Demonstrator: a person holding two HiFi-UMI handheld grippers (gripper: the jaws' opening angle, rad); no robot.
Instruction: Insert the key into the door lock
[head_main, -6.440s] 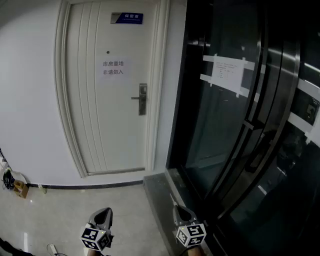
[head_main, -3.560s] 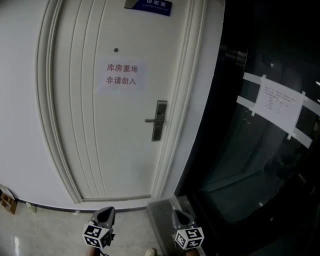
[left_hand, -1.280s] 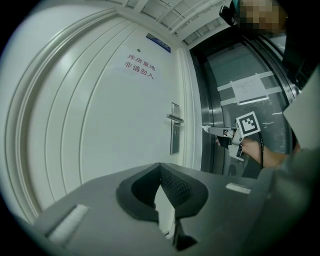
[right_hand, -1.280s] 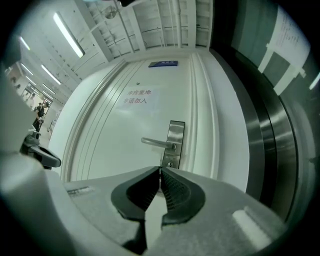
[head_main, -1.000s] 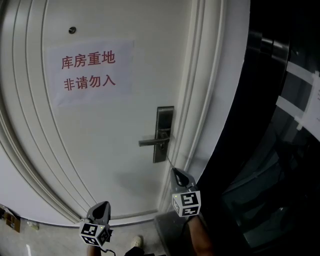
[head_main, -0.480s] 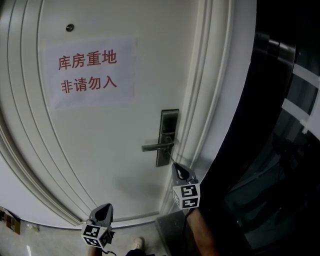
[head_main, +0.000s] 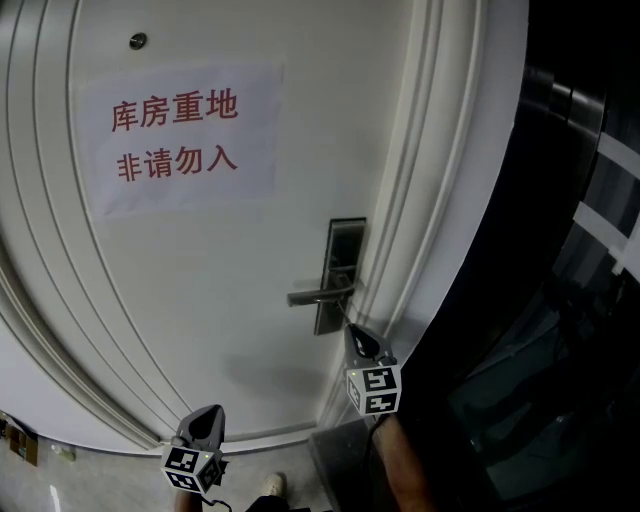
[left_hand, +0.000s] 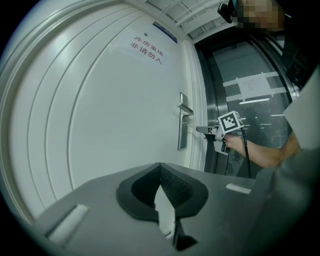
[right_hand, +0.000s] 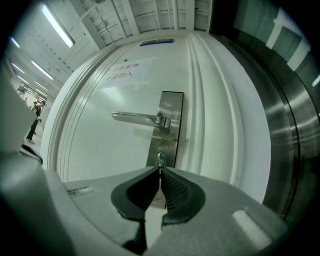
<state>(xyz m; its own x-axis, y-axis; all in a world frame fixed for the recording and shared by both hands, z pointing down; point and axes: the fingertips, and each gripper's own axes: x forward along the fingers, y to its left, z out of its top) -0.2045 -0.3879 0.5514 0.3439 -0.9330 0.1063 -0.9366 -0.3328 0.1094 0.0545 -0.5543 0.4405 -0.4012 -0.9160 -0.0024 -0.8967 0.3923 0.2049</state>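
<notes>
1. Right gripper (head_main: 357, 338): we find the jaws pressed together at the tips. In the right gripper view, a thin pale sliver stands pinched edge-on between them. We take it for the key (right_hand: 160, 170), though it is too slim to be sure.
2. Key position: the sliver points at the keyhole (right_hand: 160, 159), low on the metal lock plate (head_main: 340, 270), under the lever handle (head_main: 318, 297). In the left gripper view we see a gap between the right gripper's tips and the plate.
3. Left gripper (left_hand: 160, 167): we find the jaws meeting at the tips, with nothing between them. It hangs low and well to the left of the lock, facing the white door (head_main: 200, 300).
4. A paper notice (head_main: 178, 135) with red characters is on the door above the handle.
</notes>
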